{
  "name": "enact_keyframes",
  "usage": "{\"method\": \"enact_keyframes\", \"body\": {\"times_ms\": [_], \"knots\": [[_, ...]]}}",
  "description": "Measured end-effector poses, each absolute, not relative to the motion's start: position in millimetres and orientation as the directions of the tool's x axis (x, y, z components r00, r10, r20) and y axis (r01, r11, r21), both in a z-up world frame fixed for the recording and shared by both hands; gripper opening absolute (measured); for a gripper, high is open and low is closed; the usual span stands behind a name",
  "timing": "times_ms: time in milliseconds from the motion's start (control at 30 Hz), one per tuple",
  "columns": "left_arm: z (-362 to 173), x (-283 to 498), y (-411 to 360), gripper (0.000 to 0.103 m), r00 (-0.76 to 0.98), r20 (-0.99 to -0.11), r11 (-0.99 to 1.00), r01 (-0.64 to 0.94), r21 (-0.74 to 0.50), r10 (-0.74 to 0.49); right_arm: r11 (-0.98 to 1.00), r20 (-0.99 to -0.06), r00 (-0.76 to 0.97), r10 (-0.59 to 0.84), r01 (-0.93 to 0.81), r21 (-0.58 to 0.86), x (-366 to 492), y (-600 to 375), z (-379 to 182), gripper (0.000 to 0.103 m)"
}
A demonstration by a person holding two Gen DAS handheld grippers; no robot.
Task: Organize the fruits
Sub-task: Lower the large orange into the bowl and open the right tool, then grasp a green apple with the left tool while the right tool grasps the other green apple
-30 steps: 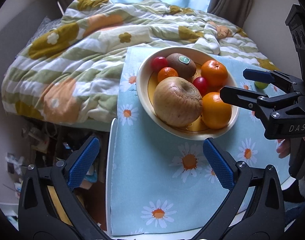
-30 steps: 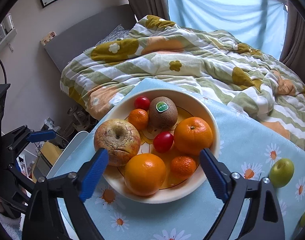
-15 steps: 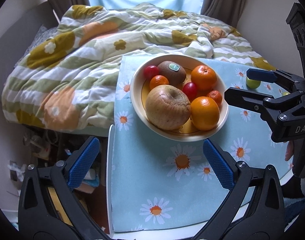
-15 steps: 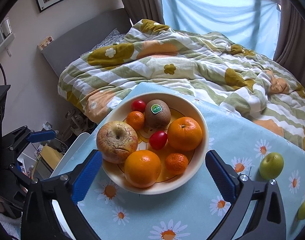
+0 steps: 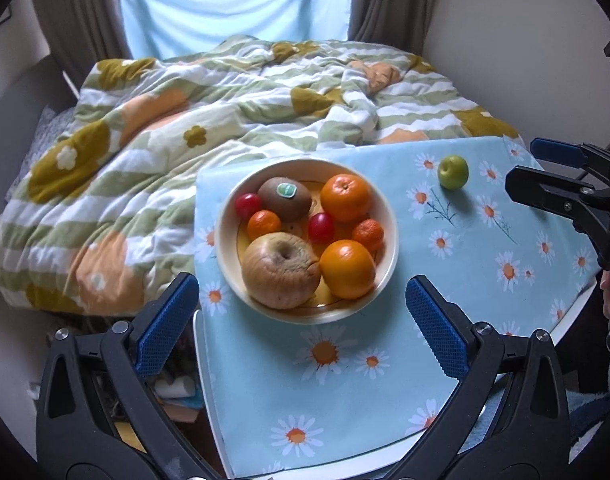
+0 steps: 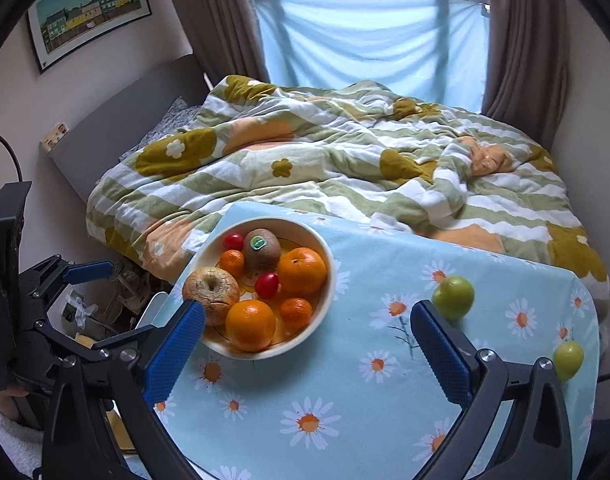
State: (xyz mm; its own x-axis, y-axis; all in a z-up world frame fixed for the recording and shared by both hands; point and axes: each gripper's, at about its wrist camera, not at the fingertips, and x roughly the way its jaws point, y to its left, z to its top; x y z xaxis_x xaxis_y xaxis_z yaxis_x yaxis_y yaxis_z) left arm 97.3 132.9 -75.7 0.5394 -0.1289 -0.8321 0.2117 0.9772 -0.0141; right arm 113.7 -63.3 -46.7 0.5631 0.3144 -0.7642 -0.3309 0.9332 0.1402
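- The left black gripper with blue ribbed pads point(image 5: 301, 308) fills the bottom of its own view, its jaws spread wide with nothing between them, hanging above the near edge of the table.
- The right black gripper with blue pads point(image 6: 307, 344) also stands wide open and holds nothing; in the left view it shows at the right edge point(image 5: 545, 172).
- Between the left gripper's fingers, a little above them in the frame, sits the round cream ceramic bowl point(image 5: 225, 248) on the light-blue tablecloth printed with daisies point(image 5: 305, 392).
- Inside the bowl lie a wrinkled brownish apple point(image 5: 281, 270), two big oranges point(image 5: 347, 264), two small tangerines point(image 5: 264, 224), a brown kiwi with a green sticker point(image 5: 285, 199) and two red cherry tomatoes point(image 5: 320, 227), all touching or crowded close.
- A small green apple point(image 6: 453, 297) rests on the cloth well apart from the bowl, just above the right gripper's right finger in that view; it sits in the upper right of the left view point(image 5: 453, 172).
- A second small green fruit point(image 6: 568, 359) lies near the cloth's right edge.
- Behind the table spreads a rumpled green-and-white striped quilt with mustard flowers point(image 6: 305, 168), and above it a pale-blue curtain point(image 6: 369, 40) between brown drapes.
- A framed picture of coloured houses point(image 6: 89, 12) hangs in the upper left.
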Motion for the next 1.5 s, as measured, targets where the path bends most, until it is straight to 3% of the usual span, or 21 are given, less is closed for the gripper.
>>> {"method": "enact_keyframes", "body": {"times_ms": [300, 633, 1100, 1267, 1433, 1500], "knots": [[-60, 116, 63, 0.103, 0.568, -0.81, 0.963, 0.268, 0.016, -0.145, 0.977, -0.749, 0.629, 0.205, -0.176, 0.12, 94, -147, -37, 0.103], [-72, 146, -49, 0.103, 0.568, -0.815, 0.958, 0.28, 0.058, -0.117, 0.988, -0.782, 0.606, 0.146, -0.125, 0.087, 101, -255, -49, 0.103], [-148, 207, -126, 0.103, 0.49, -0.866, 0.982, 0.191, -0.01, -0.104, 0.996, -0.863, 0.497, 0.087, -0.044, 0.075, 139, -354, -119, 0.103], [-173, 219, -136, 0.103, 0.492, -0.868, 0.984, 0.177, 0.02, -0.071, 0.995, -0.882, 0.461, 0.096, -0.066, 0.073, 145, -363, -147, 0.103], [-192, 230, -144, 0.087, 0.492, -0.87, 0.983, 0.176, 0.059, -0.036, 0.992, -0.879, 0.47, 0.081, -0.126, 0.024, 147, -361, -164, 0.103], [-198, 234, -145, 0.074, 0.49, -0.871, 0.982, 0.175, 0.066, -0.029, 0.989, -0.88, 0.468, 0.086, -0.145, 0.02, 149, -360, -169, 0.102]]}}
